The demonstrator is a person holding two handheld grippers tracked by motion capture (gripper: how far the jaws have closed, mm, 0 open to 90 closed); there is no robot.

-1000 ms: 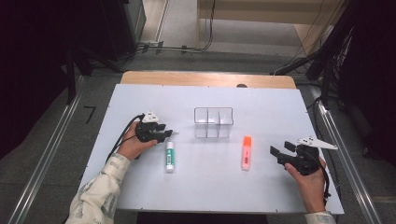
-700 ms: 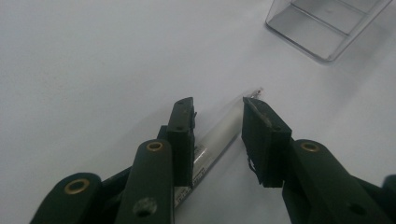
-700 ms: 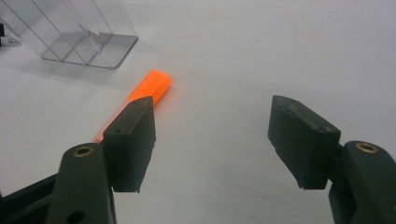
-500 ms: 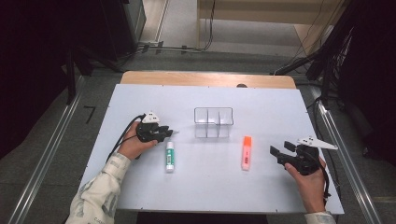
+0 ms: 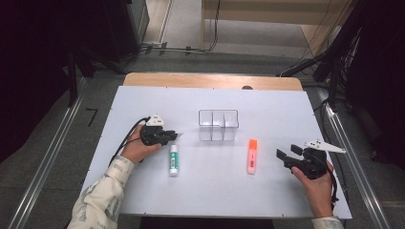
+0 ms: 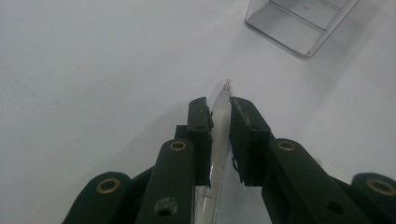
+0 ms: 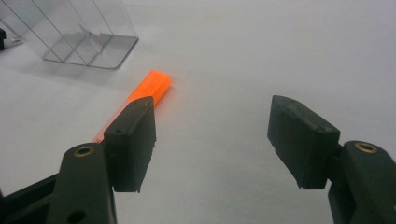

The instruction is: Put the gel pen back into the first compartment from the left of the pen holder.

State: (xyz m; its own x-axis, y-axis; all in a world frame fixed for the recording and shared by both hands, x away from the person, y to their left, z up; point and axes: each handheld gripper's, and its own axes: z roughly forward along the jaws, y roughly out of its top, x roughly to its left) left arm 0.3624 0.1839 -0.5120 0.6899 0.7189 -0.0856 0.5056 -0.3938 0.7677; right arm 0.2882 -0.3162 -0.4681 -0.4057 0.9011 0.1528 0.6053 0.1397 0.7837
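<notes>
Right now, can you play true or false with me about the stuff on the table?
1. The left gripper has its jaws closed around a clear pen. True.
2. The right gripper is squeezing the orange highlighter. False: its jaws are wide open and the highlighter lies on the table beside it.
3. The clear box has dividers inside. True.
4. The green and white glue stick stands inside the clear box. False: it lies flat on the table, in front of the left gripper.
5. The highlighter lies between the glue stick and the right gripper. True.
</notes>
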